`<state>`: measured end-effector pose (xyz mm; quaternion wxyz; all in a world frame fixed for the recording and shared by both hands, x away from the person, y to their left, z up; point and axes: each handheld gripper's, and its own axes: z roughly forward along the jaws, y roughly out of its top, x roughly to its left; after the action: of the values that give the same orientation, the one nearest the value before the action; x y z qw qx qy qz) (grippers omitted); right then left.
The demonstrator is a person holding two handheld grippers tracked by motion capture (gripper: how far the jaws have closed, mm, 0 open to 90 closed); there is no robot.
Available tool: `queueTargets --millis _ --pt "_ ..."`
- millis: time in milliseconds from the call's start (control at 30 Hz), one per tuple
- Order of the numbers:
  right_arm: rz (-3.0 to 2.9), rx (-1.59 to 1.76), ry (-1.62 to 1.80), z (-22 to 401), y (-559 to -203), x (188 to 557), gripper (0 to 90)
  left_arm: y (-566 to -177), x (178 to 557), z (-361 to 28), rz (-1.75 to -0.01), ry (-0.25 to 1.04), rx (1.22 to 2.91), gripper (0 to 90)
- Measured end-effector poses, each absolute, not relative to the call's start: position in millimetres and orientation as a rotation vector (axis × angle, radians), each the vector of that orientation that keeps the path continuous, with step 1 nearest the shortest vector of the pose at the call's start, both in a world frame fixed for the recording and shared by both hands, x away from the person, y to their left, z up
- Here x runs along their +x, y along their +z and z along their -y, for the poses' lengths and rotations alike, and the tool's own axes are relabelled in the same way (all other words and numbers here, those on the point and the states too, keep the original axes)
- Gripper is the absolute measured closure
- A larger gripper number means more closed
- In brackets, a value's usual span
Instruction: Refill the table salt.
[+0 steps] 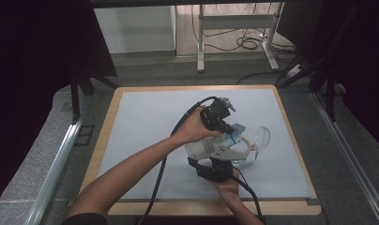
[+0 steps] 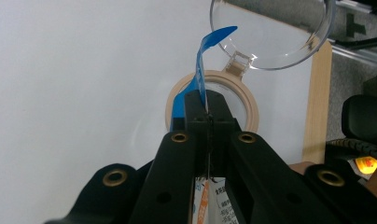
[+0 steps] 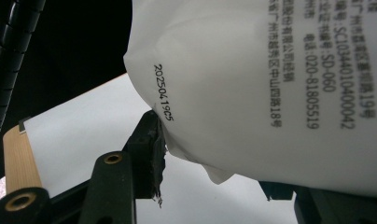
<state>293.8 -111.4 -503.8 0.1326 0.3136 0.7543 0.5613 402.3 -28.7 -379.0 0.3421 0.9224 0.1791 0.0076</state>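
White pouch (image 3: 270, 93) between right tongs (image 3: 214, 163)

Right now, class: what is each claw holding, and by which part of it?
Both hold the same white pouch. The left claw is shut on its blue top strip, above the open jar. The right claw clamps the pouch's lower body.

Pale blue mat (image 1: 145, 140) lies on wooden table (image 1: 103, 145). Grey floor (image 1: 37, 154) around it. White desk frame (image 1: 234, 28) stands far behind, black cables (image 1: 248, 42) coiled beneath. Metal rail (image 1: 56, 164) runs along left side, another rail (image 1: 352, 159) right.
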Motion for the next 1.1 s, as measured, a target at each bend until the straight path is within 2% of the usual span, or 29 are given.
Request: queueTargets --millis 1100 --pt "-2.142 0.969 1.627 112.1 -497.1 296.1 51.7 -371.3 403.8 44.8 -0.446 0.010 2.471 90.0"
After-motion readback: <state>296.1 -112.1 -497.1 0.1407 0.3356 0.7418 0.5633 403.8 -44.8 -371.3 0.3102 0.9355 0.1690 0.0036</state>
